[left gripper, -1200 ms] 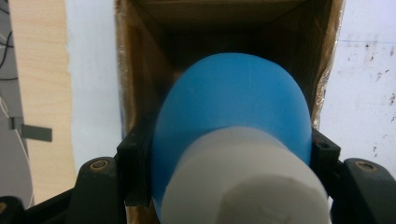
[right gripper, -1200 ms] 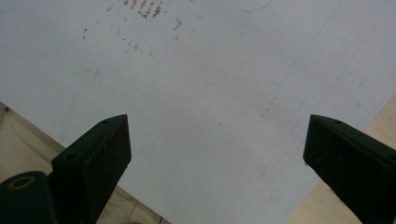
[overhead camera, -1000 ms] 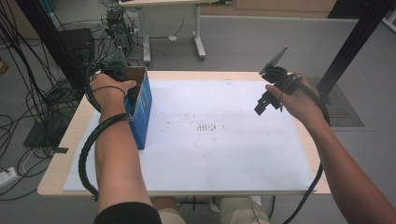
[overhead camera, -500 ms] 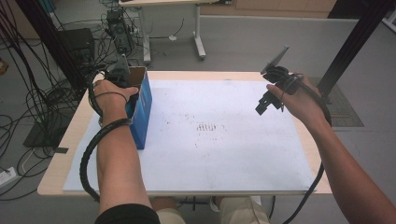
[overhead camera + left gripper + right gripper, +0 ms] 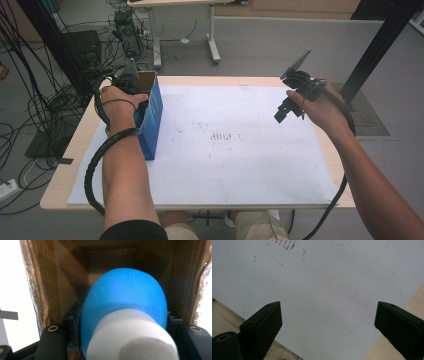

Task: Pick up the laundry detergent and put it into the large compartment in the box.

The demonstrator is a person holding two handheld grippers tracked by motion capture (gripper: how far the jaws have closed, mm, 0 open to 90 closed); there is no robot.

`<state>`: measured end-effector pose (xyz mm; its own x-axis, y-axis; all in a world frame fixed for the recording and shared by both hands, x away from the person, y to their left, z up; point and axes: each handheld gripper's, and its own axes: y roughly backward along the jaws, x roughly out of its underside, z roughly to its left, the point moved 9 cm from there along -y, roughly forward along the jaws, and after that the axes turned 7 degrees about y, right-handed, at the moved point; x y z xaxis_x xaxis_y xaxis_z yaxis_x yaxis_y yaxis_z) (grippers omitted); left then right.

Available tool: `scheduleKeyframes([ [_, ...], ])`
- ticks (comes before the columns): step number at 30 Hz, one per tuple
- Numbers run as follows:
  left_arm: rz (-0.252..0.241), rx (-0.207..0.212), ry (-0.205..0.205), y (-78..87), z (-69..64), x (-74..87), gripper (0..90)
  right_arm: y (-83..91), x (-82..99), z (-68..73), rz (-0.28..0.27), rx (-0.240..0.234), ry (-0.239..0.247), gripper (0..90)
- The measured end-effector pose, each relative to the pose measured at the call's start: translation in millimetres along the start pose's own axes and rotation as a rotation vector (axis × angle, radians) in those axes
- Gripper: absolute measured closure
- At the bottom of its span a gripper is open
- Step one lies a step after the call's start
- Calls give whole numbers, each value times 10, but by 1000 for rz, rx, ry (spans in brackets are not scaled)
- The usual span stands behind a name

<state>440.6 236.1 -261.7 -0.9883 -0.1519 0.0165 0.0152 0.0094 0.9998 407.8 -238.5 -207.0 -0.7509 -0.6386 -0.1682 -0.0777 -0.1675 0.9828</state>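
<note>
A blue box (image 5: pixel 152 117) with a brown cardboard inside (image 5: pixel 67 272) stands on the left part of the table, its top open. My left gripper (image 5: pixel 127 77) reaches into that opening. In the left gripper view its jaws (image 5: pixel 122 322) are shut on a blue bottle (image 5: pixel 125 295) with a white cap (image 5: pixel 130 340); the cap points back at the camera and the bottle's body sits within the box walls. My right gripper (image 5: pixel 281 113) hovers over the right side of the white sheet (image 5: pixel 235 150), jaws (image 5: pixel 328 307) wide open with nothing between them.
The white sheet (image 5: pixel 317 277) covers most of the wooden table (image 5: pixel 75 150) and bears faint brown smudges (image 5: pixel 220 136) near its middle. Cables and equipment (image 5: pixel 125 30) lie on the floor beyond the table's far left corner. A black post (image 5: pixel 380 45) stands at the right.
The left hand has shifted only slightly at the box's opening. The right arm has stayed where it was.
</note>
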Motion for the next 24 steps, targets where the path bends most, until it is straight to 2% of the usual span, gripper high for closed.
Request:
scheduleKeyframes([
  [24, -6, -3, -1, -3, -10, 8, 364, 45, 27, -29, -10, 7, -10, 77],
])
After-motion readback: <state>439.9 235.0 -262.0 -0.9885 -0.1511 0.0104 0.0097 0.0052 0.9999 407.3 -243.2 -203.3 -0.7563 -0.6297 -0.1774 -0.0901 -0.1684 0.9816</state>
